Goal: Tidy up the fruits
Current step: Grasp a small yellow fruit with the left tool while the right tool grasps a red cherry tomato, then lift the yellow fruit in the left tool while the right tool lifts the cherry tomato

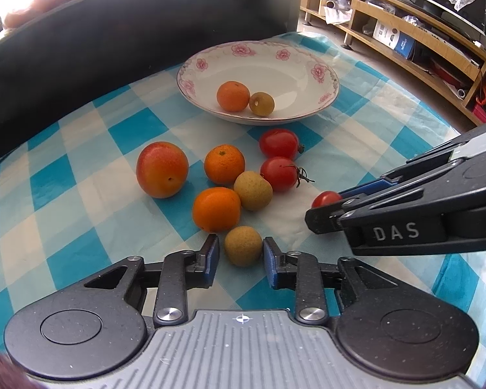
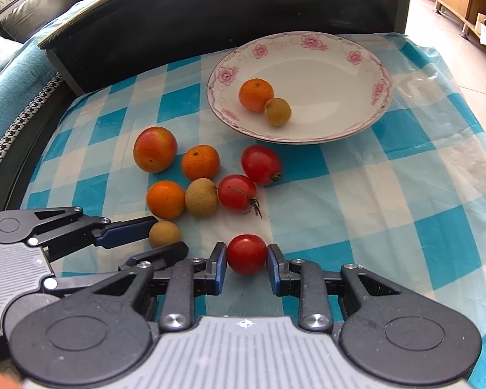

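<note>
1. the left wrist view is taken low over the checked cloth (image 1: 64, 175), looking forward past the left gripper (image 1: 241, 253) toward the plate (image 1: 320, 74).
2. the right wrist view is set just to its right, equally near, facing likewise past the right gripper (image 2: 247, 257).
3. the loose fruits and plate (image 2: 377, 74) are shared by both views.

You can read "DAS" in pale capitals on the black body of the right gripper (image 1: 327, 209), at about four o'clock in your left wrist view. Nothing else reads clearly.
</note>
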`<state>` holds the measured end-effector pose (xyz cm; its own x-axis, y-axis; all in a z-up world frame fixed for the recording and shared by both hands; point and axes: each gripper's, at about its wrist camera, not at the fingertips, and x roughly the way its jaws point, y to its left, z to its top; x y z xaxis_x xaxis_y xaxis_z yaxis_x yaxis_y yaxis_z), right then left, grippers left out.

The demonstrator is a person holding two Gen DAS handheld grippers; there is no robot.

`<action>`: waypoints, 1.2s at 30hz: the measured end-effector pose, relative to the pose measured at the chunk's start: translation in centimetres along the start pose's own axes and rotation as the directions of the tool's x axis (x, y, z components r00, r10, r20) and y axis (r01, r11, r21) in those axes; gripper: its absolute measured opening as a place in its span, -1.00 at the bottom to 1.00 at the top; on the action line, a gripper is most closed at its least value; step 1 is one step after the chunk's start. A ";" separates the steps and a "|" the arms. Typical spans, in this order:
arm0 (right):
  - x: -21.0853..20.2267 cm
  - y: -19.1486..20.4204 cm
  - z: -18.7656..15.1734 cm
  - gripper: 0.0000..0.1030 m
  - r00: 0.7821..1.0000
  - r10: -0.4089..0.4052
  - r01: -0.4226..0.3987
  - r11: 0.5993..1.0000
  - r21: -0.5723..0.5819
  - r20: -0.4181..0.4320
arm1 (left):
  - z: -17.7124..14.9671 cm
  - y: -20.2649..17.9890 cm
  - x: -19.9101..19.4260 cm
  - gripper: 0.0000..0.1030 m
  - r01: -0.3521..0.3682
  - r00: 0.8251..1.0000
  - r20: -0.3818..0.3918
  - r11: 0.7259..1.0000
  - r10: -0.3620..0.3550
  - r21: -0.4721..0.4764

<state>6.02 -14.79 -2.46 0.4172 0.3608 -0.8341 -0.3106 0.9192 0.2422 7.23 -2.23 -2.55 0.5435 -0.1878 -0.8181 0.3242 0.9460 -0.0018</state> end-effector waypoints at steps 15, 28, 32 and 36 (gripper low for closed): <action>-2.1 -0.1 -0.4 -0.40 0.999 -0.025 0.025 0.999 0.025 0.038 | 0.4 -0.2 -1.0 -0.37 0.024 1.000 0.017 1.000 -0.023 -0.019; -2.3 0.1 -0.4 -0.40 0.998 -0.051 0.051 0.999 0.007 0.043 | 1.1 0.3 -1.2 -0.37 0.010 1.000 0.030 0.999 -0.009 -0.039; -2.3 0.2 -0.4 -0.40 0.998 -0.057 0.057 0.998 0.001 0.041 | 1.2 0.2 -1.3 -0.37 0.012 0.999 0.034 0.999 -0.010 -0.039; -2.5 0.3 -0.4 -0.40 0.997 -0.056 0.057 0.998 -0.005 0.049 | 1.3 0.2 -1.4 -0.37 0.013 0.999 0.036 0.999 -0.012 -0.036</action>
<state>4.52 -15.46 -0.49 0.4750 0.3157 -0.8214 -0.2912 0.9372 0.1919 7.49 -2.14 -0.64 0.5675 -0.2086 -0.7965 0.3031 0.9524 -0.0335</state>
